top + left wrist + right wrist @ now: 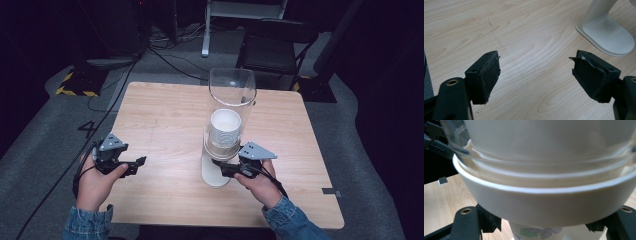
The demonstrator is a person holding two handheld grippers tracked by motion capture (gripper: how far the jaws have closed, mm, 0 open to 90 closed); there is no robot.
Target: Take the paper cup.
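Black rubber pads on the right gripper (pixel 223 167) sit on either side of a paper cup (pixel 541 233) with a little purple flower print, the one poking out under the white collar (pixel 544 202) of the cup dispenser (pixel 227 125). From the right gripper view the jaws have the cup between them, low down under that collar, but the collar hides the pads where they'd meet the cup, so I honestly can't tell if they're pressing on it or just close.

Above the collar is the clear tube (pixel 233 87) with a stack of white cups (pixel 225 127) inside. The whole thing stands on a white foot (pixel 607 37) on the wooden counter (pixel 165 120), roughly mid-counter and a bit to the right. In the high view the right hand (pixel 257 182) comes in from the lower right, denim sleeve (pixel 290 220) showing, gripper pointing left at the base of the dispenser.

The left gripper (pixel 137 164) is well apart from all that, over the left part of the counter. Its jaws are spread wide with nothing but bare wood grain between them in the left gripper view, so released and empty. Its pads (pixel 486 80) look a bit scuffed. The dispenser's foot shows up at the upper right of that view. The left hand (pixel 97 182) hangs near the counter's front left edge.
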